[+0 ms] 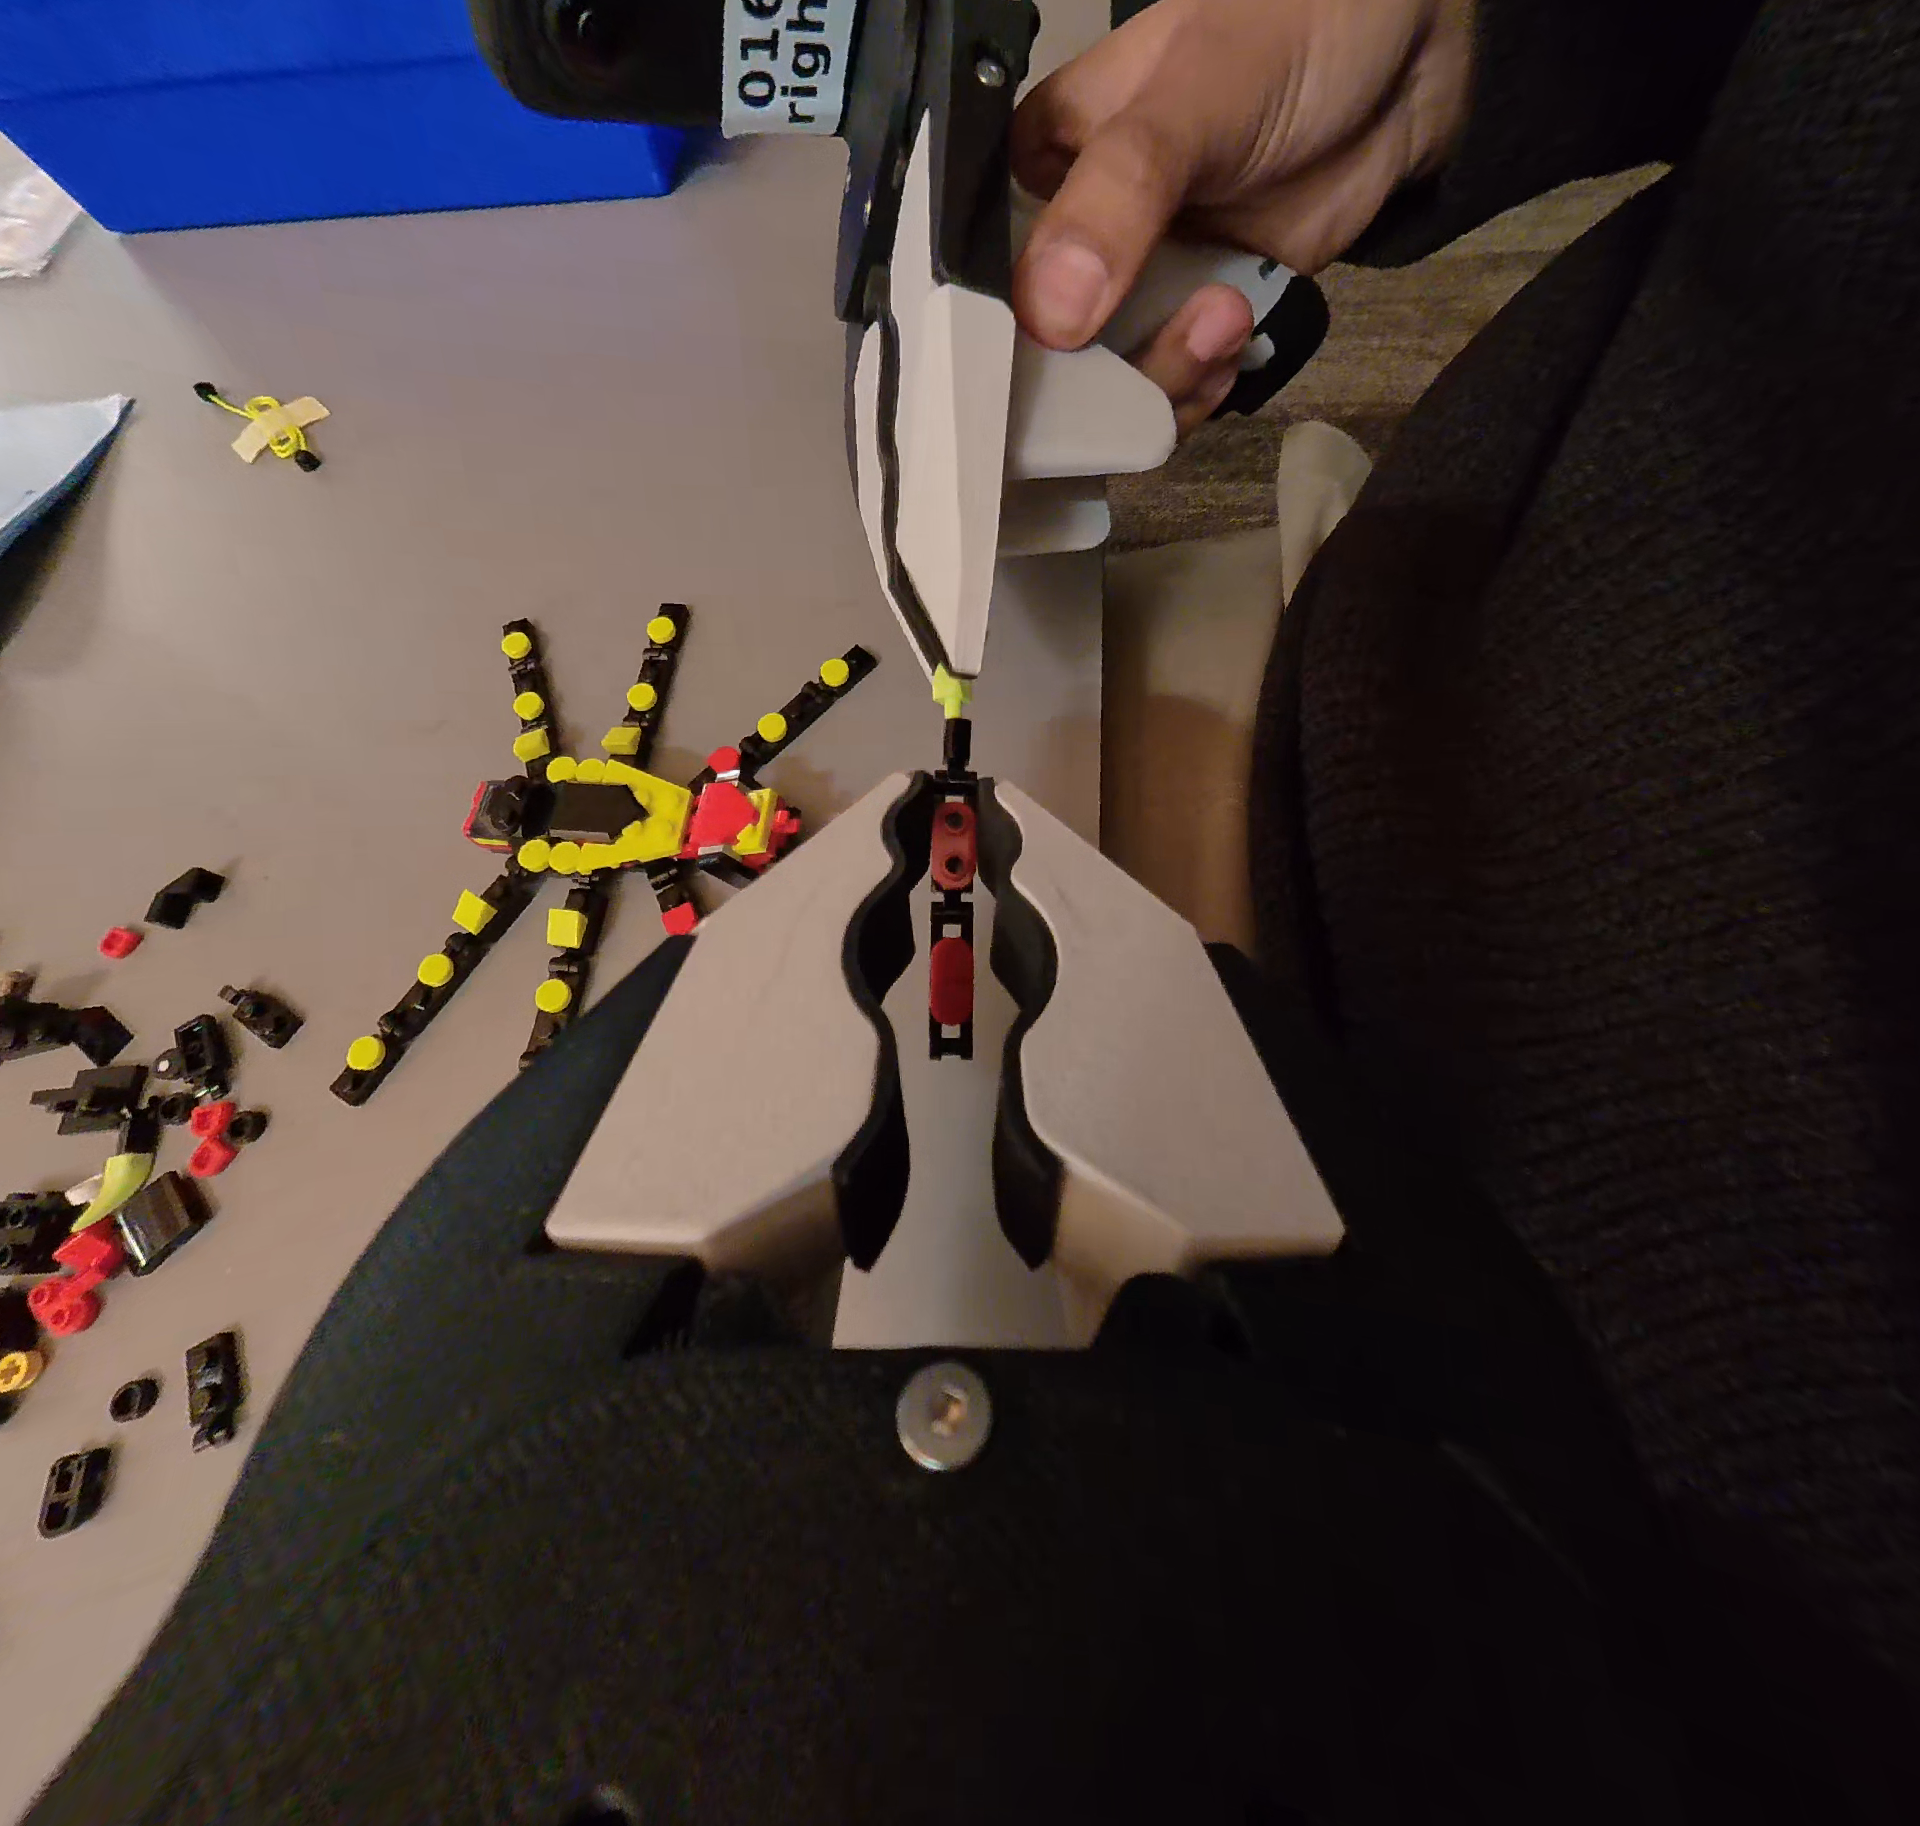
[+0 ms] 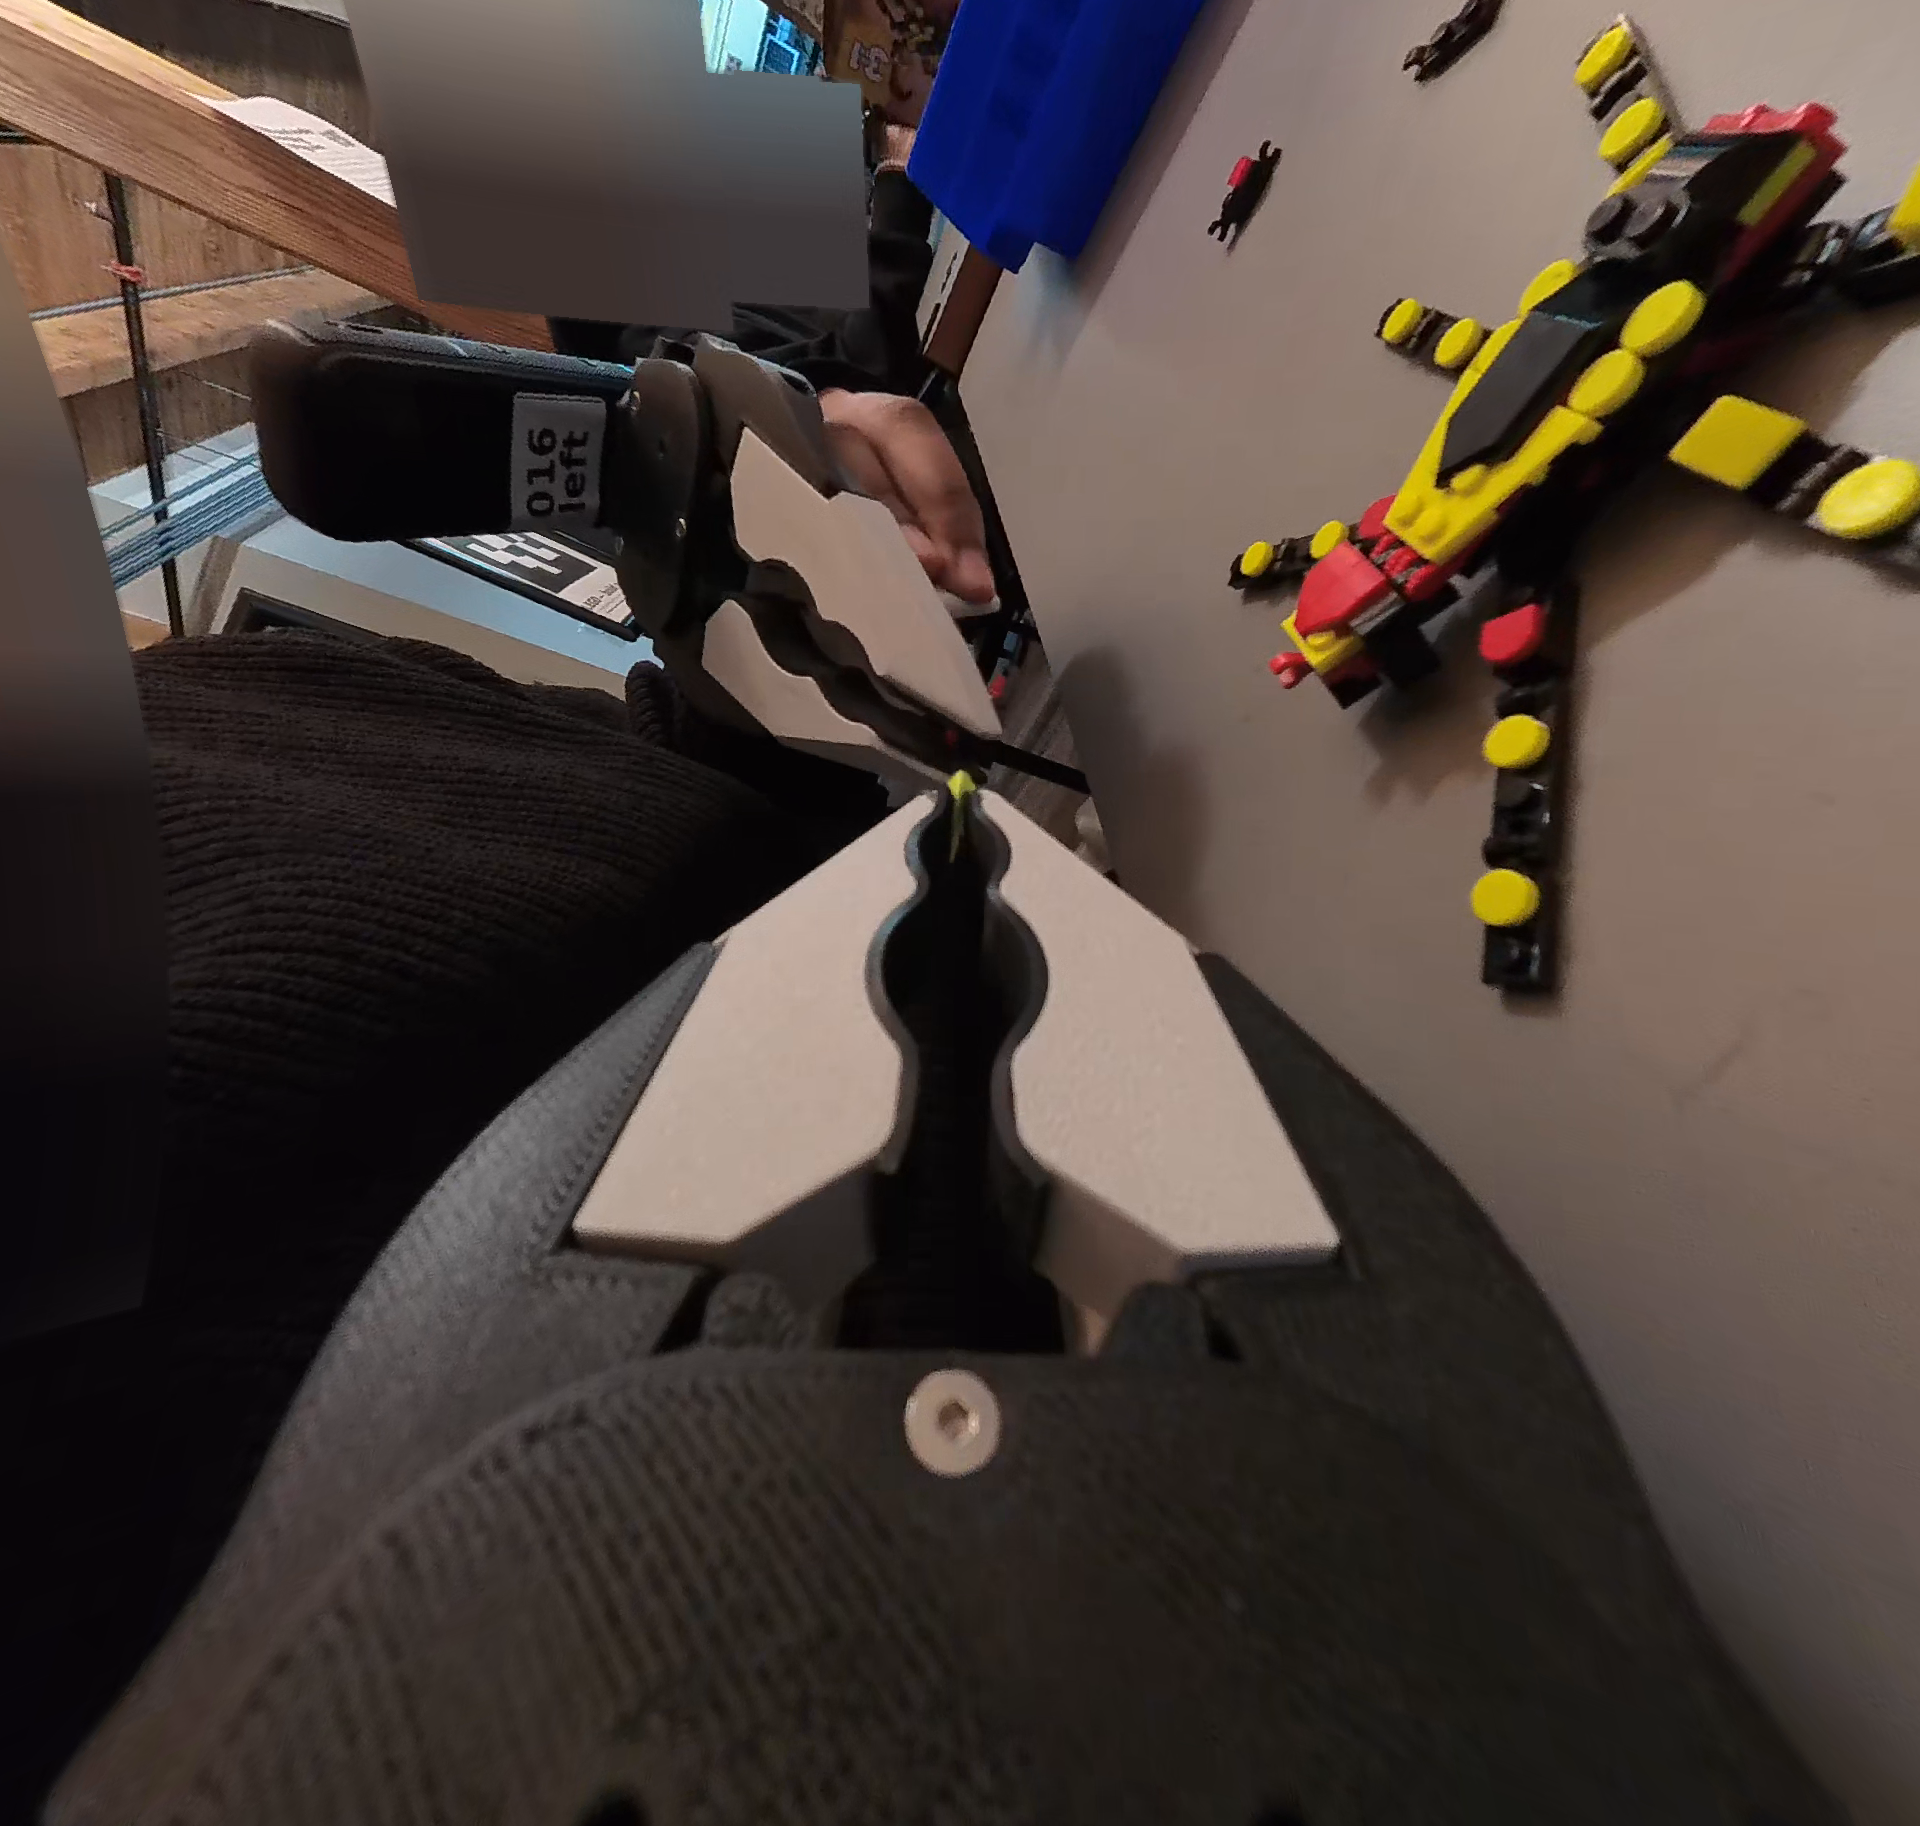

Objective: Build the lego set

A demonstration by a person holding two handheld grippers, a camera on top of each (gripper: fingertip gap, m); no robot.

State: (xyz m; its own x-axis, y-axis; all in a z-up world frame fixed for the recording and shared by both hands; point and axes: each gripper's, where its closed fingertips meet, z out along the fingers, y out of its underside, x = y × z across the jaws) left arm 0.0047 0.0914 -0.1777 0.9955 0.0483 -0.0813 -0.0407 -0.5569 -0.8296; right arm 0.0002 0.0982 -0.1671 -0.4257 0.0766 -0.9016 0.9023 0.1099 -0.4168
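My left gripper [image 1: 954,784] is shut on a black and red lego leg piece [image 1: 952,945], whose black end [image 1: 956,737] sticks out past the fingertips. My right gripper [image 1: 951,664] comes down from above, shut on a small lime-yellow piece [image 1: 951,693] that sits just above that black end, almost touching it. In the right wrist view the right gripper [image 2: 961,810] holds the lime piece [image 2: 960,789] tip to tip with the left gripper [image 2: 977,737]. The yellow, black and red spider model [image 1: 623,820] lies on the grey table, and also shows in the right wrist view [image 2: 1558,446].
Several loose black and red pieces [image 1: 135,1153] lie at the table's left. A lime cord piece with tape [image 1: 275,426] lies farther back. A blue bin [image 1: 312,62] stands at the back. The person's dark clothing [image 1: 1610,841] fills the right, beyond the table edge. The grippers are tip to tip, or close to it.
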